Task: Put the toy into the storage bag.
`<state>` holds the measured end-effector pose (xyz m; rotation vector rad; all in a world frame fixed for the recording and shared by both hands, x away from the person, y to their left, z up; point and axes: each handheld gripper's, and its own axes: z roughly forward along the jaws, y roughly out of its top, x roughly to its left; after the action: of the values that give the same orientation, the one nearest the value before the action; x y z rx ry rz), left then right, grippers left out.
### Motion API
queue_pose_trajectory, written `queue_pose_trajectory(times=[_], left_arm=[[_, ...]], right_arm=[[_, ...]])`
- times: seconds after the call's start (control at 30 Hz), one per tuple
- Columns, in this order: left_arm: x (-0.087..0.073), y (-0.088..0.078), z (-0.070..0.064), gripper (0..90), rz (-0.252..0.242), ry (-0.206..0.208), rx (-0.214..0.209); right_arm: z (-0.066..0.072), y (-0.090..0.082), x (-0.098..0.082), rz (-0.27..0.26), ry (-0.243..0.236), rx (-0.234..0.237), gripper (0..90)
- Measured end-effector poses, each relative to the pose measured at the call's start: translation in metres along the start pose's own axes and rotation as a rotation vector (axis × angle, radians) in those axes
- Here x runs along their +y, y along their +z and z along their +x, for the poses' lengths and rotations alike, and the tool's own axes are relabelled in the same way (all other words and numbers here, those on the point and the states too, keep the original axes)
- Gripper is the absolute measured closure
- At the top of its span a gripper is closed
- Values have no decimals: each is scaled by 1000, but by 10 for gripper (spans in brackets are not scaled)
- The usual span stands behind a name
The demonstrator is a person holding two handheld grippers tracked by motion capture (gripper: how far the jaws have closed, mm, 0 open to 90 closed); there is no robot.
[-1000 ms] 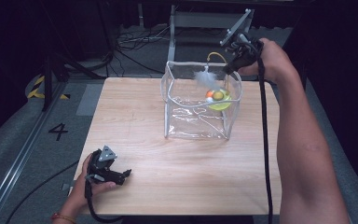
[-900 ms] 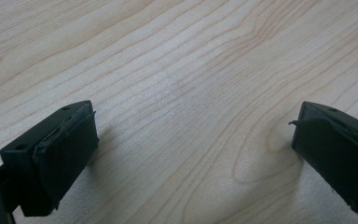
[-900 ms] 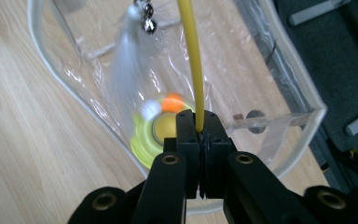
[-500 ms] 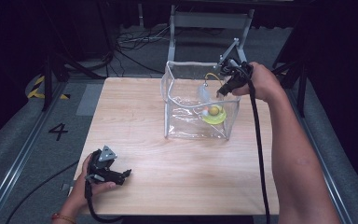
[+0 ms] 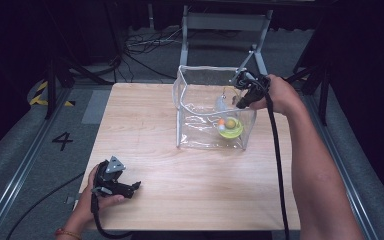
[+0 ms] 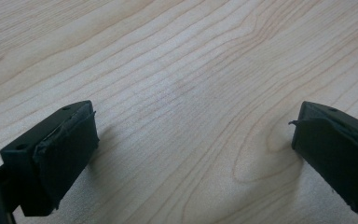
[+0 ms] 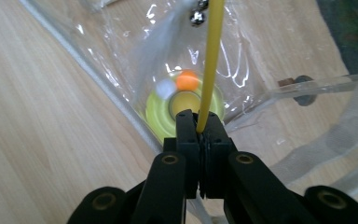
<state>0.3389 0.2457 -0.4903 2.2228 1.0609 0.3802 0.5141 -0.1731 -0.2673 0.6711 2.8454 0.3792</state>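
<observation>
The table [image 5: 180, 200] is showing pale wood with a plain grain and a matt, smooth finish. Near its far right corner the bag [image 5: 200, 130] is looking like clear, glossy soft plastic, creased and catching glints, with whitish cloth-like trim along its edges. Inside, the disc [image 7: 161, 116] is looking like smooth yellow-green plastic. The stick [image 7: 212, 60] is appearing as smooth yellow plastic. The right gripper [image 7: 200, 126] is showing matt black plastic; the left gripper's [image 6: 191, 154] pads [image 6: 70, 149] are looking rubbery and rough-edged.
</observation>
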Motion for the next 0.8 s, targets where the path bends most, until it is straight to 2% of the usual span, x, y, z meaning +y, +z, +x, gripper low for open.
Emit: queue_pose_trajectory(times=[0.3,0.43,0.67,0.8], left_arm=[[0,0,0,5,0,0,1],[0,0,0,6,0,-1,0],[0,0,0,6,0,0,0],[0,0,0,6,0,0,0]], right_arm=[[1,5,-4,11,14,9,875],[2,0,-4,-20,8,25,895],[2,-3,-6,-35,4,4,879],[2,-9,-10,-87,6,-5,863]])
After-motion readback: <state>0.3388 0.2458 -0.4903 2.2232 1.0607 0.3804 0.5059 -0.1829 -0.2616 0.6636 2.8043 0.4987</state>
